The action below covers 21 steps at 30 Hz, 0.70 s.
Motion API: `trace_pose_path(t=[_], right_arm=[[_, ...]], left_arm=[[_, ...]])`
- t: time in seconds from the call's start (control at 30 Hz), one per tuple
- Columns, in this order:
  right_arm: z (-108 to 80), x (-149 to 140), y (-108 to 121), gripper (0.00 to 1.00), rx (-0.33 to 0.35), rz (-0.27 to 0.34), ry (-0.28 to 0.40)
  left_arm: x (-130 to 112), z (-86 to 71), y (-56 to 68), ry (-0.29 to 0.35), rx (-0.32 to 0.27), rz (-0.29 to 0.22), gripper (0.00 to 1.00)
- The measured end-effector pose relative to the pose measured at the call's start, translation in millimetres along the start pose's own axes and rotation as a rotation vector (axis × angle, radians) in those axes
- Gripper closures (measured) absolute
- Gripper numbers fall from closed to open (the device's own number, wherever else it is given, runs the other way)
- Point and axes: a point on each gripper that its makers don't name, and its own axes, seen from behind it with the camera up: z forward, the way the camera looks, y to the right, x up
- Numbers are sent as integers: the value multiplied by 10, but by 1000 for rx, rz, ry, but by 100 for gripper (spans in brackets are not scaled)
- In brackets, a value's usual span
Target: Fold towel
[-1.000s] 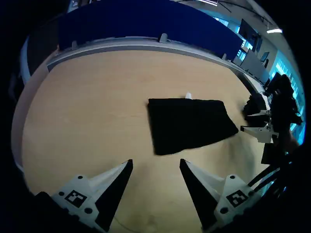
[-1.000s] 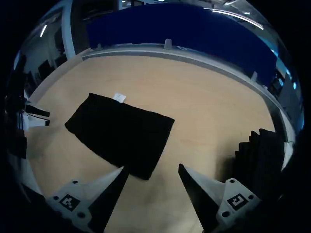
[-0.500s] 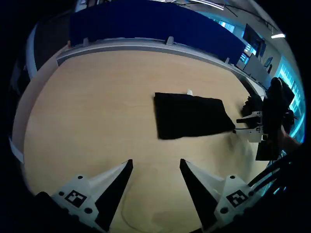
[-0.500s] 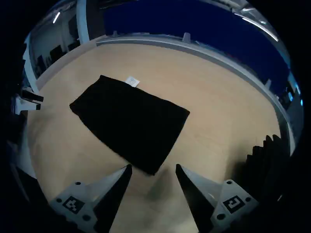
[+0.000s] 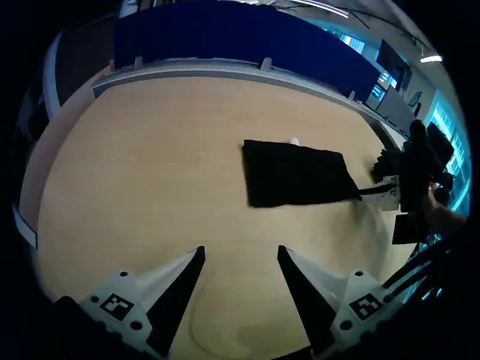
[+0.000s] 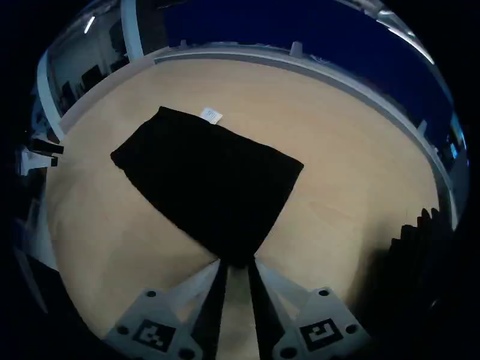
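Right gripper (image 6: 237, 264): fingers drawn nearly together, nipping the near corner of the black towel (image 6: 204, 174), with the corner sitting between the tips. Left gripper view agrees, showing the tool touching that same corner and a hand (image 5: 441, 216) behind it. Towel lies flat as a dark rectangle on the light wooden table (image 6: 354, 162), white tag (image 6: 210, 114) poking out at its far edge. Left gripper (image 5: 240, 249): fingers wide apart, holding nothing, over bare tabletop, well apart from the towel. Dark ridged stack (image 6: 414, 252) near the table's right edge. Blue partition (image 5: 240, 36) along the far side.
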Motion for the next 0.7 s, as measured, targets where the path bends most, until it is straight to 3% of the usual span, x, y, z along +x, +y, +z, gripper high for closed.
trace_pose_path(t=[0.17, 0.5, 0.7], right_arm=[[16, -2, 9, 90, -3, -6, -2], [-13, 115, 46, 92, -16, -16, 18], [-155, 397, 26, 92, -26, -53, 51]], left_arm=[[-21, 6, -8, -4, -1, 0, 11], [-44, 1, 11, -7, -10, -18, 11], [-88, -35, -9, -10, -5, -22, 10]])
